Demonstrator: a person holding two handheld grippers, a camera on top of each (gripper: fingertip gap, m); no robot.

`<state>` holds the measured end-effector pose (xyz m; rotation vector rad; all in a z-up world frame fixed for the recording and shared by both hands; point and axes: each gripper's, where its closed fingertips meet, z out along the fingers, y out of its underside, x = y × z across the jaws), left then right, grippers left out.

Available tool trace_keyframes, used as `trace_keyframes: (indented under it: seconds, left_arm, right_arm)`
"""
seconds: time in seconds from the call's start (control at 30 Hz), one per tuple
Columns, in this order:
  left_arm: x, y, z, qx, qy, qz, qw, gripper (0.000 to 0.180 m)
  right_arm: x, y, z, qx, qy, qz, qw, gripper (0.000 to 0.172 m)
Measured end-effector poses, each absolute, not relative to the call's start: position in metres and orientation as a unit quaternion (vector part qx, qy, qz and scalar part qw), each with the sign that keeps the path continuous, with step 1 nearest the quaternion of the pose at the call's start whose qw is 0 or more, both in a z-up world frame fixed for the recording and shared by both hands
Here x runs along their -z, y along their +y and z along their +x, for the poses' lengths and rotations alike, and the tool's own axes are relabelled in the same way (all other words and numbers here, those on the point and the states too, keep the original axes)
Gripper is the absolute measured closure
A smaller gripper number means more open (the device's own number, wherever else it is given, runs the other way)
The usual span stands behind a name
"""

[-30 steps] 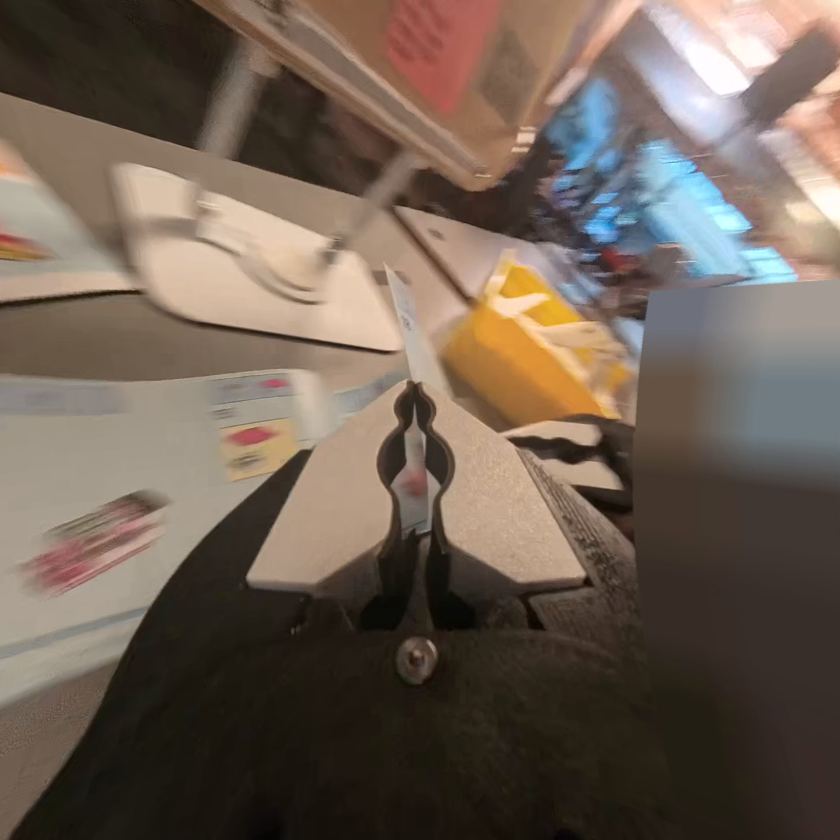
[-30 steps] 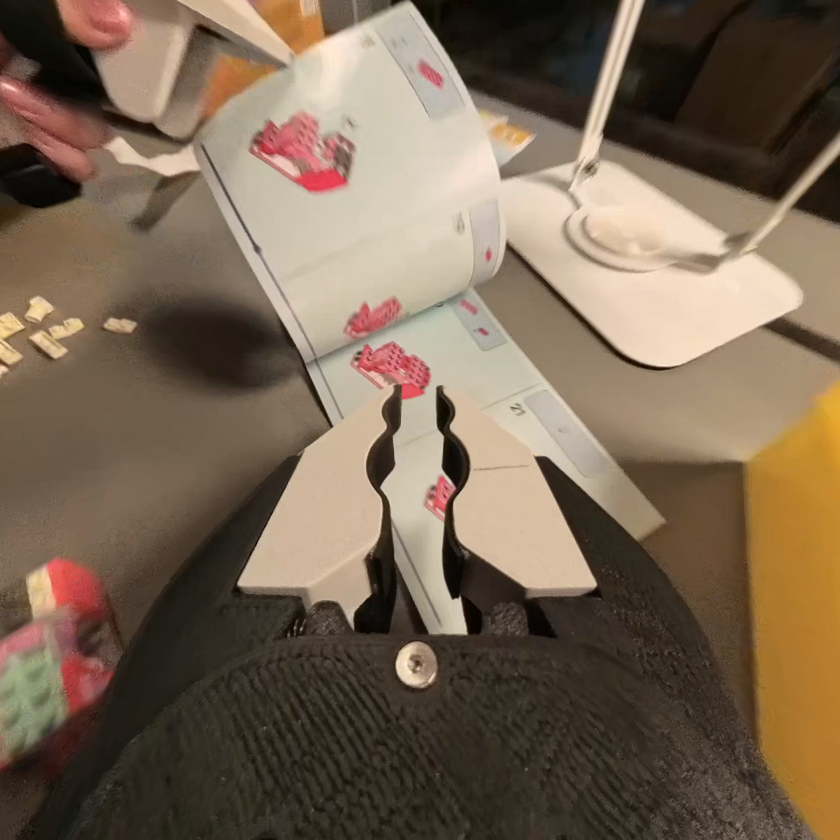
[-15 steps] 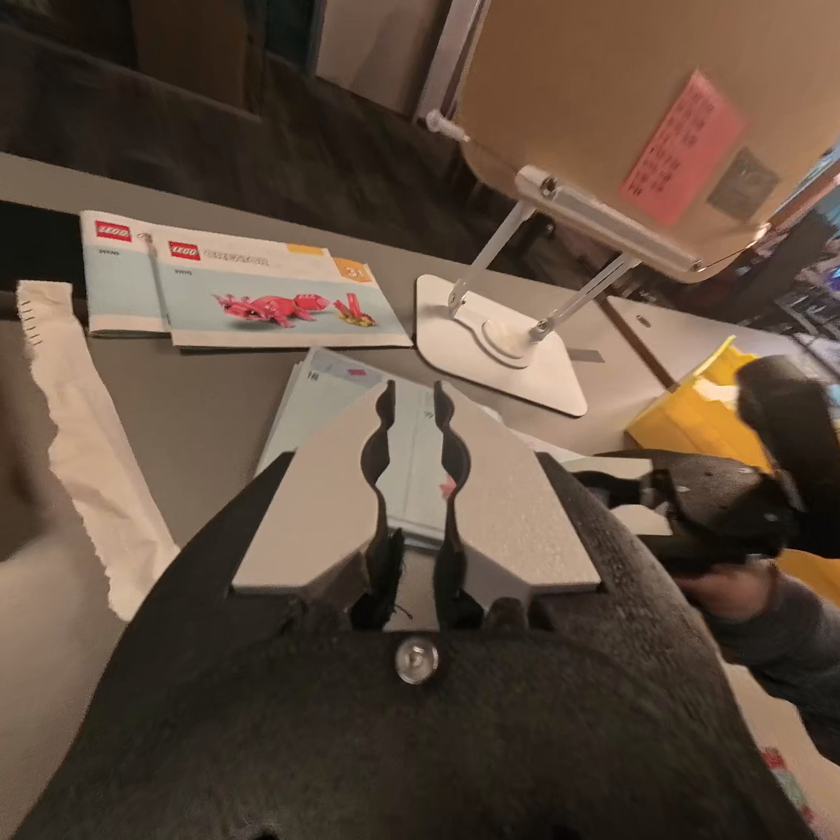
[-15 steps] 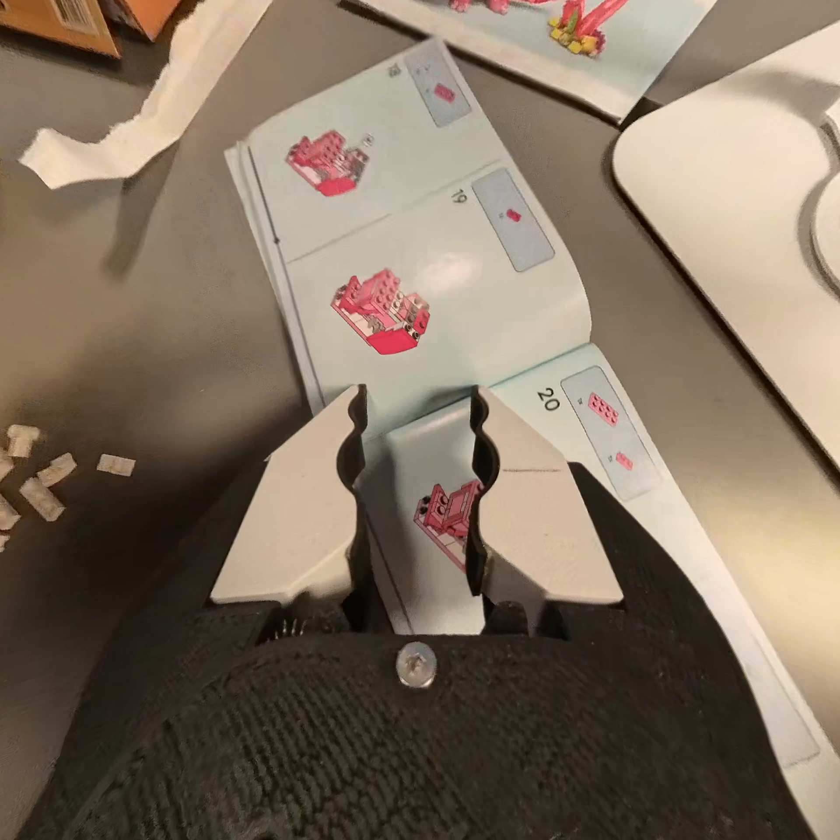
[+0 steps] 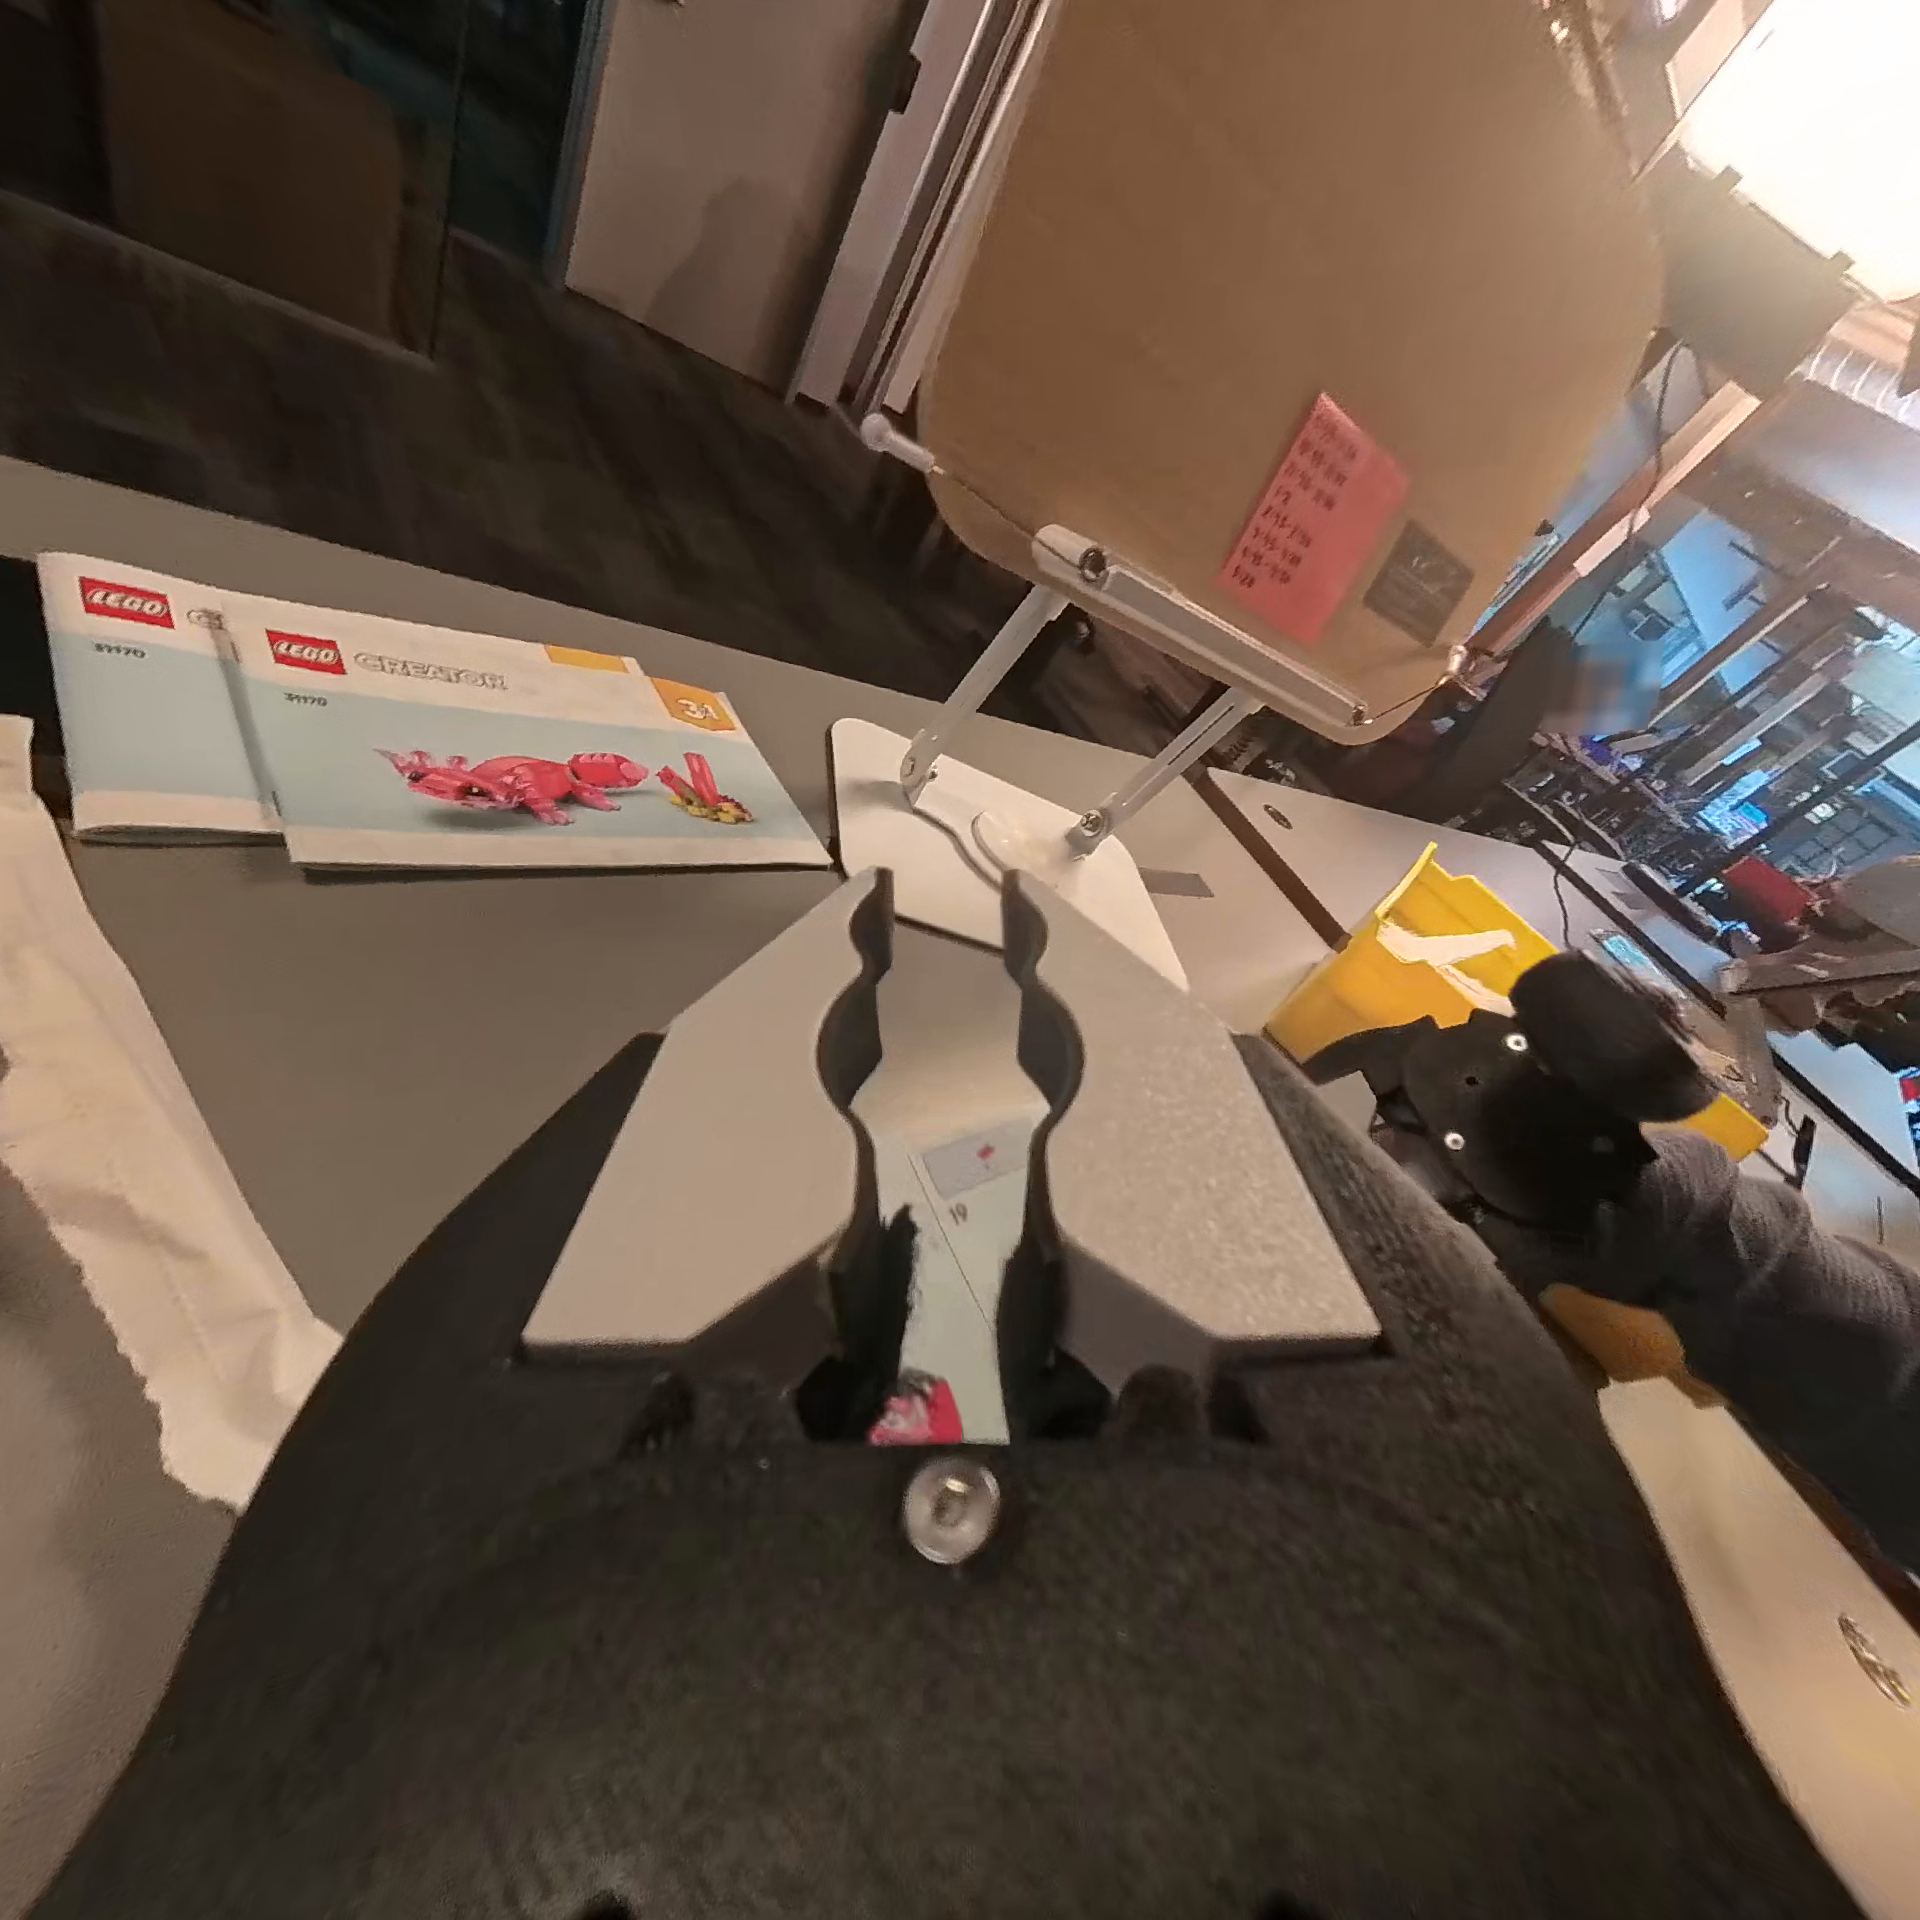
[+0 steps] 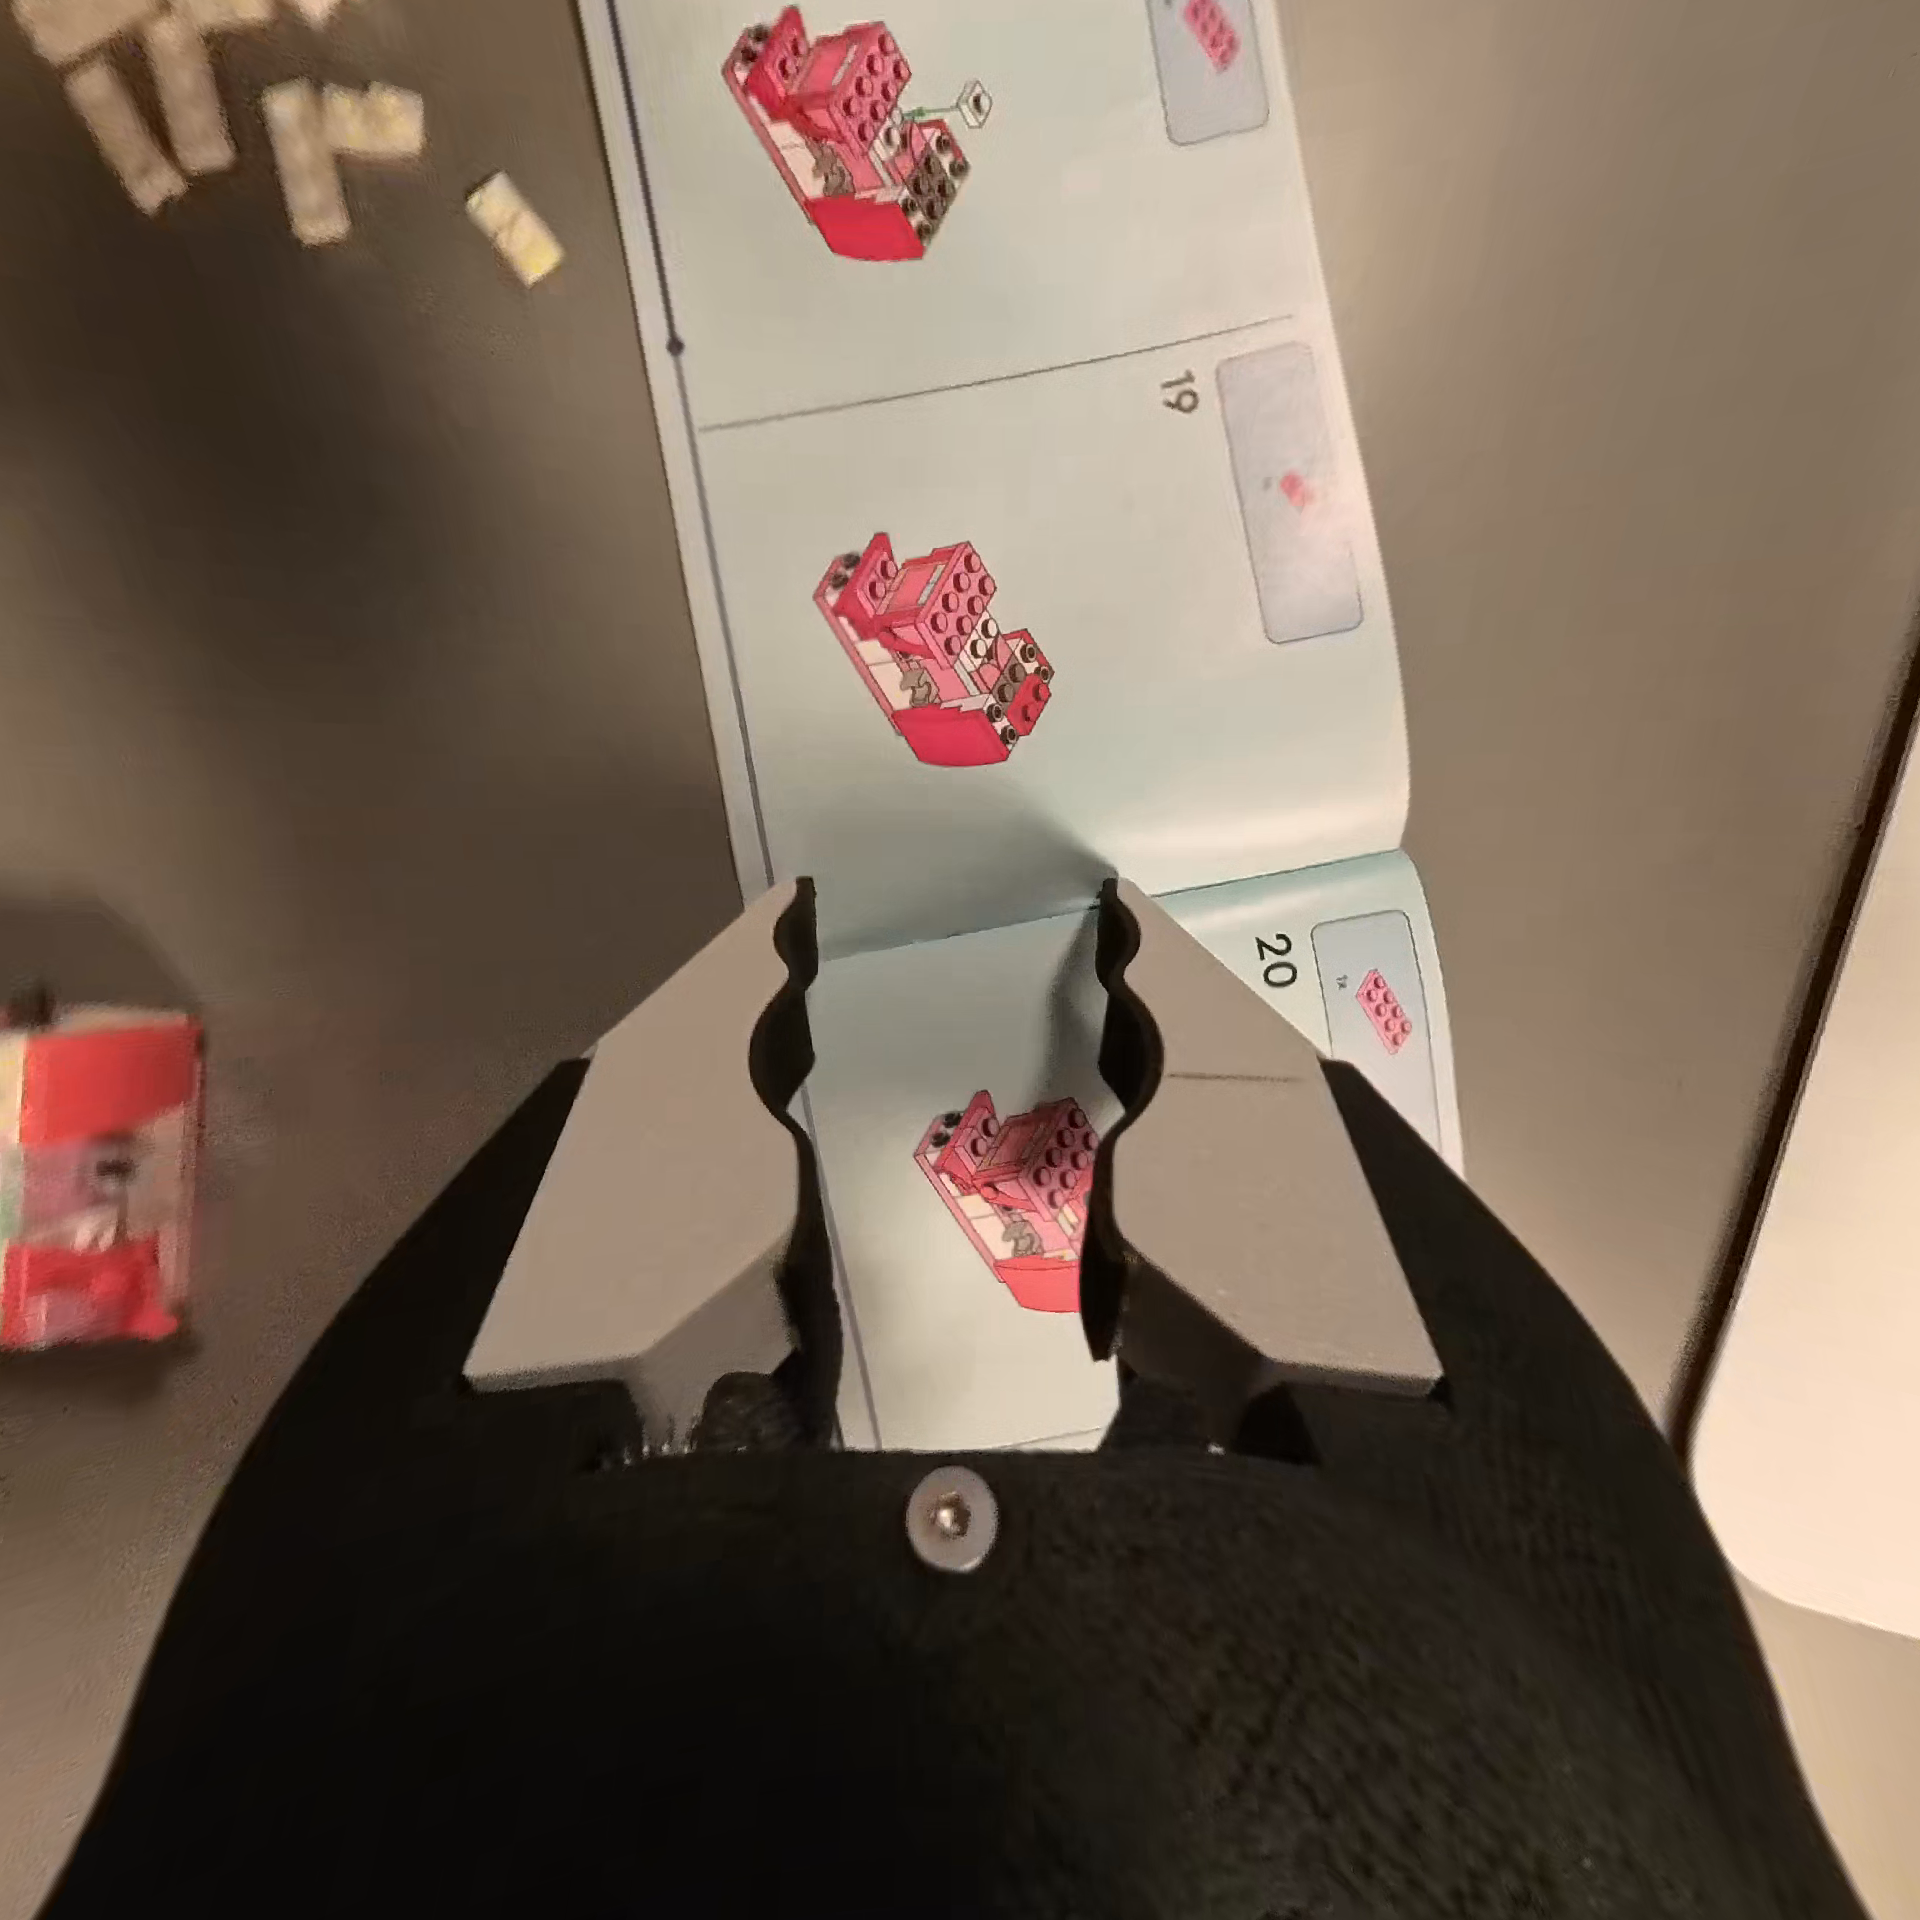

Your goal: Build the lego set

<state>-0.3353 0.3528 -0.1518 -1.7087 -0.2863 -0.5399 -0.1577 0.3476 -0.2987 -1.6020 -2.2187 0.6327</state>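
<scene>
While both tongs stand empty, the right tongs (image 6: 956, 904) gape wide above the open instruction booklet (image 6: 1039, 644) on the desk (image 6: 364, 675); the left tongs (image 5: 948, 904) are narrowly parted over the same booklet. Keep pads off the pages. Loose bricks (image 6: 312, 145) lie beyond, near two closed booklets (image 5: 499, 758).

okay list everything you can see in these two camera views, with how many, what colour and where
open instruction booklet: one, pale blue, flat on the table under the right gripper
closed booklets: two, pale blue, overlapping, far left
small bricks: several, cream, scattered left of the open booklet
brick model: one, red and pink, left edge, blurred
paper strip: one, white, torn, left
stand base: one, white, past the left gripper
bin: one, yellow, right
table: one, grey
left gripper: open, empty
right gripper: open, empty
</scene>
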Motion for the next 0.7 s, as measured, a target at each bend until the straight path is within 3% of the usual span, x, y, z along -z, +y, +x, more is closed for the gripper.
trace_keyframes:
  seconds: [0.1,0.23,0.43,0.53,0.7]
  left_arm:
    - [0.143,0.353,-0.331,0.233,-0.112,-0.73,0.632,0.155]
    - [0.117,0.346,-0.325,0.229,-0.092,-0.705,0.665,0.149]
    - [0.075,0.322,-0.304,0.173,-0.057,-0.674,0.716,0.148]
    - [0.076,0.311,-0.296,0.133,-0.047,-0.659,0.739,0.14]
    - [0.107,0.285,-0.291,0.069,-0.026,-0.666,0.742,0.118]
  right_arm:
    - [0.285,0.346,-0.155,-0.251,-0.76,-0.566,0.199,0.109]
    - [0.227,0.341,-0.152,-0.34,-0.653,-0.556,0.387,0.109]
    - [0.187,0.351,-0.079,-0.26,-0.48,-0.526,0.652,0.118]
    - [0.18,0.356,-0.05,-0.235,-0.406,-0.52,0.714,0.121]
    - [0.18,0.361,-0.044,-0.222,-0.393,-0.52,0.725,0.126]
